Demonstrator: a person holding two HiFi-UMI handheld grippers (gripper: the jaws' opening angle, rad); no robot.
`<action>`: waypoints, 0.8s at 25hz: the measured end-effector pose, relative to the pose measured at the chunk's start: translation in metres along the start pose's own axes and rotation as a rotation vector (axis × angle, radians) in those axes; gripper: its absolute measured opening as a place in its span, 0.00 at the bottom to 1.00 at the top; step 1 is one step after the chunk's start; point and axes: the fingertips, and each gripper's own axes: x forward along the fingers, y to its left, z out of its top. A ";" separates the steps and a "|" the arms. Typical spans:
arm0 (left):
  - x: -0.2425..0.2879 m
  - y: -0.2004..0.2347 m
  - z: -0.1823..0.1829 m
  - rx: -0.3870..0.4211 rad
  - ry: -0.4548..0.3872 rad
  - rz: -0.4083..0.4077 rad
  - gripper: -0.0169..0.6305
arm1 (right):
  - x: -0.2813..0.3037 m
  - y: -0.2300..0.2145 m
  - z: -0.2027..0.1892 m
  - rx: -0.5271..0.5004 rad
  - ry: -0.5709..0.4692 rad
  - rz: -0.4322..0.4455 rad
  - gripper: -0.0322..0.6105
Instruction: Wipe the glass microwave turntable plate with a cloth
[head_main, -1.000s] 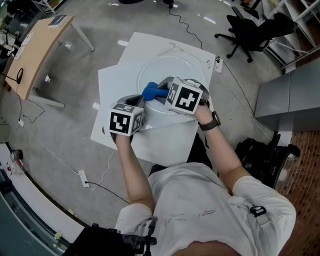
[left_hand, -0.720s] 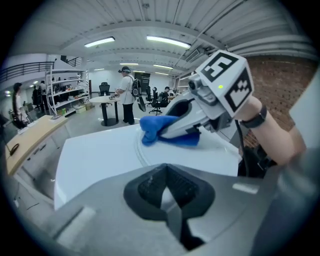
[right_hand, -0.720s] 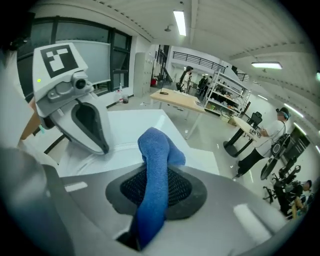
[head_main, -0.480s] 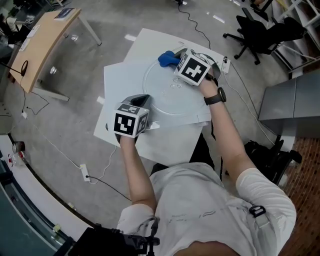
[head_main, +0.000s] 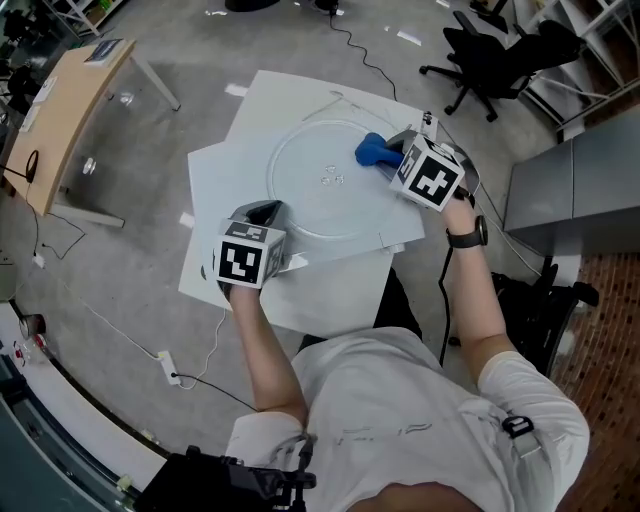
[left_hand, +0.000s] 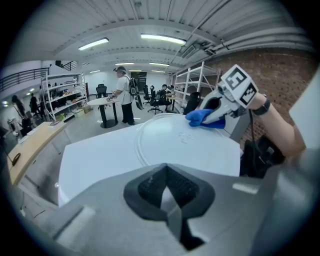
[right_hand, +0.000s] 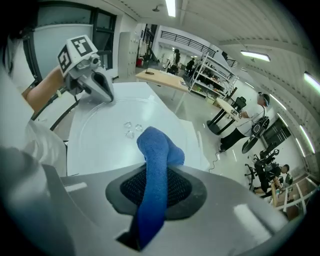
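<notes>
The round glass turntable plate (head_main: 310, 205) lies flat on white boards (head_main: 225, 175). My right gripper (head_main: 388, 158) is shut on a blue cloth (head_main: 372, 149), which rests on the plate's right rim. In the right gripper view the cloth (right_hand: 157, 150) runs up between the pads and bunches over the plate (right_hand: 100, 140). My left gripper (head_main: 268, 212) sits at the plate's near-left rim. Its jaws (left_hand: 169, 192) are closed with a thin pale edge between the pads, apparently the plate's rim. The left gripper view shows the plate (left_hand: 185, 145) ahead and the cloth (left_hand: 200, 118) at its far side.
A wooden table (head_main: 60, 110) stands to the left, and a black office chair (head_main: 500, 55) and a grey cabinet (head_main: 570, 190) to the right. Cables and a power strip (head_main: 167, 358) lie on the floor. People (left_hand: 122, 95) stand far off in the room.
My right gripper carried the blue cloth from the plate's near middle to its far side, then round to the right rim. The left gripper stayed at the near-left rim.
</notes>
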 end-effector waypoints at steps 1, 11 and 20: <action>0.001 0.000 0.000 0.001 -0.001 -0.003 0.03 | -0.005 0.009 -0.004 -0.016 0.006 0.007 0.16; 0.003 -0.001 0.003 0.012 -0.006 -0.005 0.03 | -0.020 0.103 0.015 -0.179 -0.012 0.131 0.16; 0.002 0.003 0.005 -0.003 -0.003 -0.001 0.03 | 0.013 0.132 0.095 -0.231 -0.150 0.231 0.16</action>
